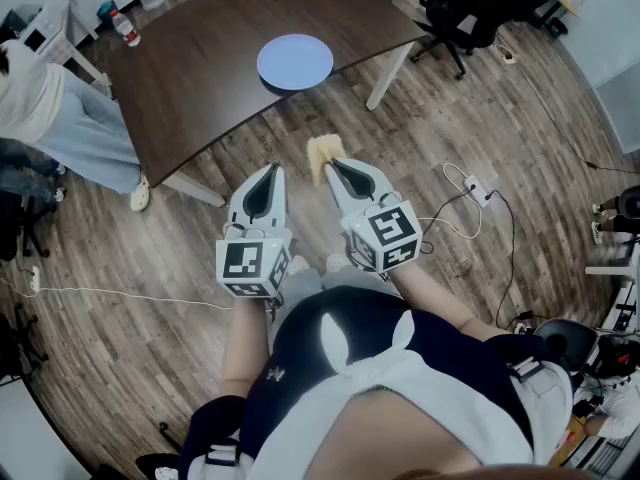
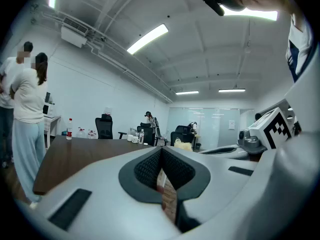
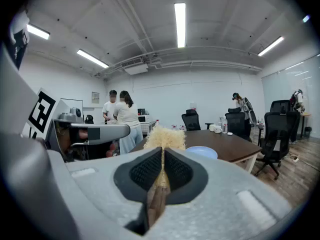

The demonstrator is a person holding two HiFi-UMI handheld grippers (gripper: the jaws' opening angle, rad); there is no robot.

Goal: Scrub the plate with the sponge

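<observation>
Plate (image 1: 295, 61) sat flat on the dark table (image 1: 200, 78), close to the near edge, nothing on it. It was round, so no long axis and no heading to line up on. It lay straight ahead of the person, roughly on the centre line between the two grippers and well apart from both, with bare wooden floor (image 1: 480, 118) between them and the table. Sponge (image 1: 323, 153), a pale yellow fibrous one, was pinched in the right gripper (image 1: 335, 165). The jaws were clamped on its rear part and the frayed end stuck out past the tips. Its long axis ran along the gripper and pointed forward toward the table. Left gripper (image 1: 272, 171) had its jaws pressed together with nothing between them; it was held beside the right one at about the same height. The right looked slightly nearer the plate, and it carried the sponge, so my read was that the approach would be its job: forward, then down onto the plate face. No scrubbing contact yet. Bottles (image 1: 126, 28) stood on the table's far side, clear of the path.
</observation>
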